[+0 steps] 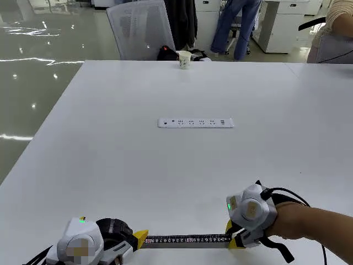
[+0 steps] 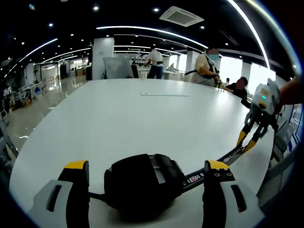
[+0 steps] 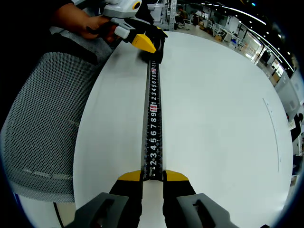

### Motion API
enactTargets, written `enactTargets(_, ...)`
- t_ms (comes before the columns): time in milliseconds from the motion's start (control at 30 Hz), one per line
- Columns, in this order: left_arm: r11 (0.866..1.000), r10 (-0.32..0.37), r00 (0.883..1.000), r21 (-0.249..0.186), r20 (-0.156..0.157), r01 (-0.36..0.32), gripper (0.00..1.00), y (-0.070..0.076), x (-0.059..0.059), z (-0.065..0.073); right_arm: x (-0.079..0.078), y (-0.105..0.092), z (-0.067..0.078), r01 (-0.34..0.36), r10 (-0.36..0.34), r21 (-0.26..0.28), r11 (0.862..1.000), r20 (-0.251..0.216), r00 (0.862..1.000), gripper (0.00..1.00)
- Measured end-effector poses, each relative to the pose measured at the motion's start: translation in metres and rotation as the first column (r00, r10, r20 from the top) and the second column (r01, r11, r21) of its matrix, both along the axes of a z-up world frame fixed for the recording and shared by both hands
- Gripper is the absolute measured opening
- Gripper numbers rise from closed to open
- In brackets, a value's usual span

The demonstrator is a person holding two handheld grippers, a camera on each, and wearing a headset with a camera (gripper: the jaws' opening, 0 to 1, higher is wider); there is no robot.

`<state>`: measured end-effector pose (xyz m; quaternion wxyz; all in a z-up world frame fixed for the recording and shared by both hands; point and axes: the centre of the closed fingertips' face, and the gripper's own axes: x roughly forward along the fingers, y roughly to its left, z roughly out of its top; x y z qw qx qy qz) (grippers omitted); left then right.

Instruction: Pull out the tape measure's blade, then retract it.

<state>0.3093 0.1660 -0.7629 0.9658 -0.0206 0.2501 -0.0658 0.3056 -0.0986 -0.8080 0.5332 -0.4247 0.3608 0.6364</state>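
The tape measure (image 2: 142, 185) has a black, rounded case that sits on the white counter (image 1: 165, 165), close to the near edge at the person's left. The blade (image 3: 153, 109) is drawn out of it and runs in one straight line along that edge to the right. It lies low over the counter and faces up. The blade is dark with pale numerals in a row, and some of the marks are picked out in red. The figures start at the end away from the case.

The left gripper (image 2: 147, 166) has its yellow-tipped jaws spread wide, one on either side of the case. In the left gripper view a thin strip of counter shows between each tip and the case, so I cannot tell whether the jaws actually press on it. The blade leaves the case past the jaw on the right of that view.

The right gripper (image 3: 153, 175) has its jaws drawn close together, pinching the free end of the blade between the yellow tips.

Further back, in the middle of the counter, lies a white power strip (image 1: 195, 122). A paper cup (image 1: 184, 59) stands at the far edge, and a grey mesh chair (image 1: 140, 30) stands behind it.
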Motion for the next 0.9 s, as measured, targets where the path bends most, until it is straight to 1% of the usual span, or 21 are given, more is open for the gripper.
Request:
enactTargets(67,1.0,-0.001,1.0,0.001,-0.002,0.001,0.97,0.0,0.0,0.0,-0.001,0.0,0.001,0.004,-0.004,-0.001,1.0,-0.005,1.0,0.13)
enactTargets(167,1.0,-0.003,1.0,0.003,-0.005,0.003,0.96,0.0,-0.001,-0.001,-0.001,0.0,0.0,-0.008,0.008,-0.01,1.0,-0.001,1.0,0.12)
enactTargets(333,1.0,-0.008,1.0,0.003,-0.014,0.008,0.92,-0.001,-0.001,-0.003,0.0,0.001,-0.001,-0.012,0.013,-0.05,0.999,0.001,1.0,0.11)
enactTargets(433,1.0,-0.006,1.0,0.007,-0.022,0.006,0.89,0.0,-0.002,-0.004,0.001,0.0,-0.001,0.008,-0.009,-0.064,0.998,-0.015,1.0,0.11)
enactTargets(500,1.0,-0.008,1.0,0.014,-0.02,0.008,0.86,0.0,-0.002,-0.004,0.002,0.0,-0.001,0.011,-0.012,-0.069,0.998,-0.019,1.0,0.11)
enactTargets(633,1.0,-0.006,0.999,0.02,-0.038,0.006,0.81,0.001,-0.004,-0.006,0.002,0.0,-0.001,0.018,-0.02,-0.076,0.997,-0.021,1.0,0.11)
enactTargets(733,1.0,-0.002,0.999,0.02,-0.043,0.003,0.78,0.002,-0.004,-0.006,0.003,0.0,-0.002,0.041,-0.043,-0.075,0.996,-0.025,0.999,0.11)
enactTargets(833,1.0,0.008,0.998,0.018,-0.056,-0.007,0.75,0.003,-0.005,-0.008,0.003,0.0,-0.002,0.056,-0.058,-0.081,0.995,-0.029,0.998,0.11)
enactTargets(867,1.0,0.015,0.998,0.017,-0.063,-0.014,0.75,0.004,-0.005,-0.009,0.003,0.0,-0.002,0.051,-0.053,-0.082,0.995,-0.029,0.998,0.11)
enactTargets(900,1.0,0.026,0.997,0.009,-0.076,-0.025,0.74,0.006,-0.006,-0.011,0.003,0.001,-0.002,0.048,-0.05,-0.083,0.995,-0.029,0.998,0.11)
